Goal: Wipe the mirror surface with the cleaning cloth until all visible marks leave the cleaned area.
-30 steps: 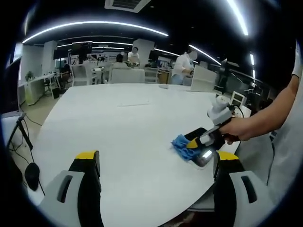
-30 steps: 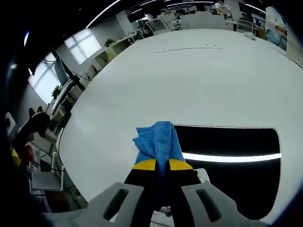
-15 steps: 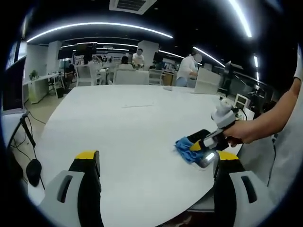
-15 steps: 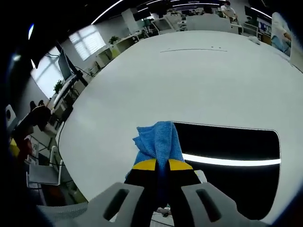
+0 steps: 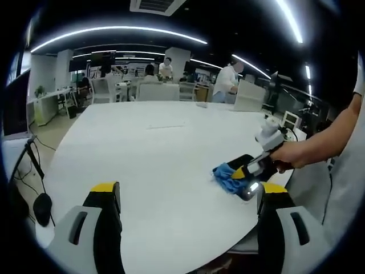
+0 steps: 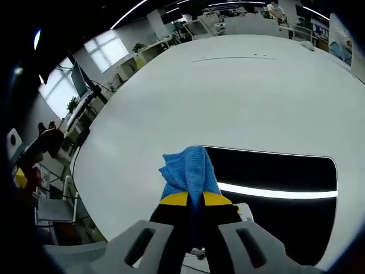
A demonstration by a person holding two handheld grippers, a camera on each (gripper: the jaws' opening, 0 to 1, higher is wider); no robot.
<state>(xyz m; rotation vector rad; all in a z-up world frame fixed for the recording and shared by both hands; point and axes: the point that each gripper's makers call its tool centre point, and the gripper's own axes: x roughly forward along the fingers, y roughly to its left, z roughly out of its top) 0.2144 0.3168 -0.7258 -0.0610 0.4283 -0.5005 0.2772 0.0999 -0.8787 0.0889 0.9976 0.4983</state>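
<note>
The cleaning cloth (image 6: 189, 171) is held in the right gripper (image 6: 192, 200), whose yellow-tipped jaws are closed tight on its gathered end, so that a bunched blue fold stands out ahead of them. The cloth is soft and light — it may be expected to crumple and drag rather than slide, and it is best gripped deep in the bunch, as it is here, so that a pad of fabric and not the jaw tips meets the glass. The mirror (image 6: 279, 194) lies flat on the white surface (image 6: 228, 91), near its edge, dark and glossy with a bright ceiling light reflected across it; the cloth sits at the mirror's left end as seen in the right gripper view. Whether cloth and glass are touching cannot be told. No marks can be made out on the glass at this size.

The mirror is to be judged stiff, smooth and breakable — light pressure and flat strokes would suit it, and it might skid on the surface if pushed hard.

The left gripper (image 5: 185, 197) is held above the surface with its jaws spread wide and nothing between them; in its view the right gripper (image 5: 246, 171), cloth (image 5: 227, 174) and mirror (image 5: 244, 160) are seen off to the right.
</note>
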